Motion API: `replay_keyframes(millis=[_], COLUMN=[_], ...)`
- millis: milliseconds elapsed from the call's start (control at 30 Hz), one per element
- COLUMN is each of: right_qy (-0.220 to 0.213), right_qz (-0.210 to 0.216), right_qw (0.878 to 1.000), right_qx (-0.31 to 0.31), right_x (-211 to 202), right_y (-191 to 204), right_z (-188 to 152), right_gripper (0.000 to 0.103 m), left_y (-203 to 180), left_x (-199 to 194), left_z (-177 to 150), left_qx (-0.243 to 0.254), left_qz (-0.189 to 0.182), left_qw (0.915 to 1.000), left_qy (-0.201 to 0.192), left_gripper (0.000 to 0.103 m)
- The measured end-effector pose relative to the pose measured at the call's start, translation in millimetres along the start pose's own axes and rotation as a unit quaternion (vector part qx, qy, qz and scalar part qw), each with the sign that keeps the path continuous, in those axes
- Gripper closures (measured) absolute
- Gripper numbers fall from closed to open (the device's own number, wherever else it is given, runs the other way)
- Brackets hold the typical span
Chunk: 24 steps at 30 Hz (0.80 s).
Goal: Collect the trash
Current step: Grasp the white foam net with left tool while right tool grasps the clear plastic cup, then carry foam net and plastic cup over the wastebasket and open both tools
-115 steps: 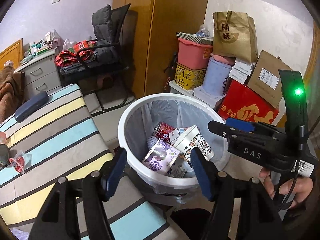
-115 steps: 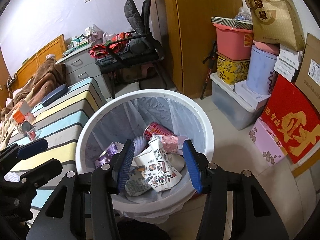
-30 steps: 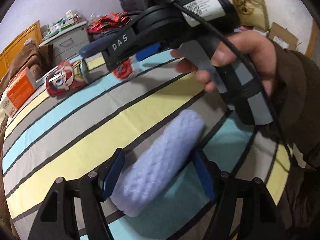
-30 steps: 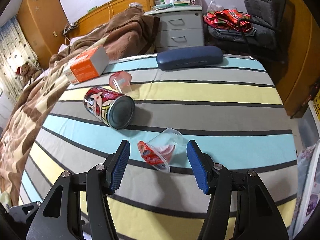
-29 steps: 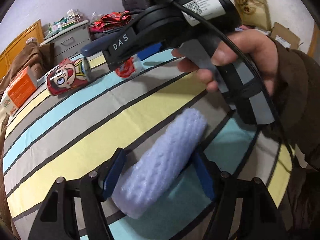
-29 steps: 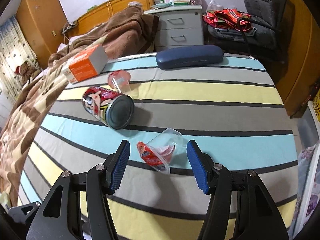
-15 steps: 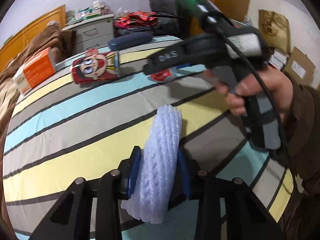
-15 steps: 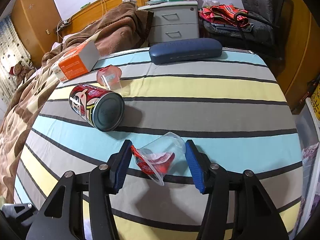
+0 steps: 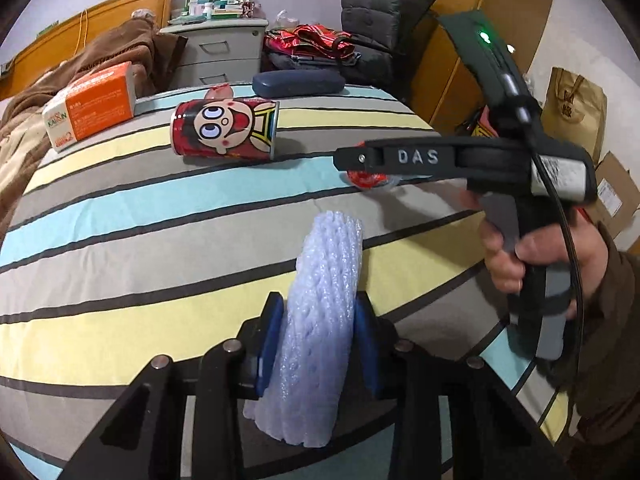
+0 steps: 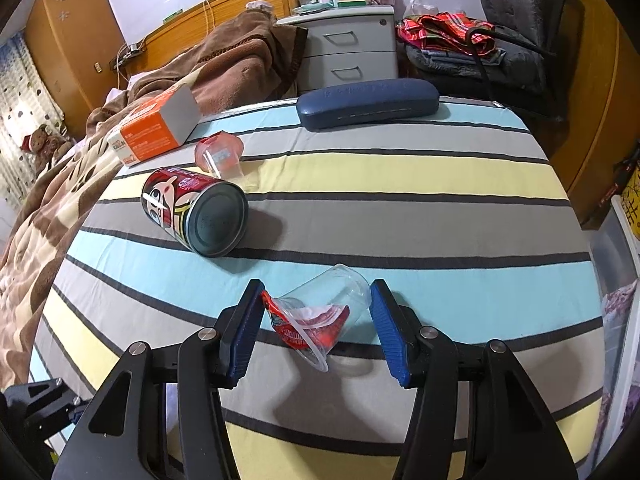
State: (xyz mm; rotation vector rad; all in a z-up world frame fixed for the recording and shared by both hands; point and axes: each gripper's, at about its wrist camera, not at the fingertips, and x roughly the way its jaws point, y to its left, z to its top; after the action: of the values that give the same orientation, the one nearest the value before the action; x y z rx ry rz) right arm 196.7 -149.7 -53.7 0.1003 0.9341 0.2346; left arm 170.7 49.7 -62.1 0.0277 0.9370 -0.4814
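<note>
Two claws at work over the striped bed (image 10: 400, 208). Left claw (image 9: 318, 344) clamped tight on a pale foam net sleeve (image 9: 320, 320), pads squeezing both flanks. Right claw (image 10: 316, 324) half spread around a tipped clear plastic cup (image 10: 320, 308) with red wrapper inside, left pad at the wrapper, right pad just beside the cup. Further back, red cartoon can (image 10: 196, 212) on its side.

Striped bed (image 10: 400, 216), wooden headboard (image 10: 224, 8), grey drawers (image 10: 352, 48), wardrobe (image 9: 460, 8)
</note>
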Motion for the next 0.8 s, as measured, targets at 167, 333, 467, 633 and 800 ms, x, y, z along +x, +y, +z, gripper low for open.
replay_keyframes(millis=[167,333,467,633,800], right_qy=[-0.001,-0.008,-0.014,-0.021,-0.038], right_qz=[0.003,0.003,0.001,0.002,0.001], right_qw=[1.0,1.0,1.0,1.0,0.999], right_qx=[0.005,0.007,0.007,0.004,0.008], right_x=[-5,-12,-18,-25,-41], right_y=[-5,-9,-9,-9,-13], right_z=[-4,-9,-13,-18,-24], right_gripper=[0.048,0.048,0.048,0.048,0.048], left_y=[-6,-5,-5,-9,-22], left_x=[5,5,1,-4,-14], left_z=[4,5,4,5,9], left_qx=[0.022,0.009,-0.006,-0.021,-0.015], left_qz=[0.018,0.024,0.023,0.015,0.014], left_qw=[0.9996,0.9997,0.9997,0.9996,0.9995], left_qy=[0.006,0.004,-0.004,-0.014,-0.024], left_gripper=[0.065,0.066,0.066,0.066,0.066])
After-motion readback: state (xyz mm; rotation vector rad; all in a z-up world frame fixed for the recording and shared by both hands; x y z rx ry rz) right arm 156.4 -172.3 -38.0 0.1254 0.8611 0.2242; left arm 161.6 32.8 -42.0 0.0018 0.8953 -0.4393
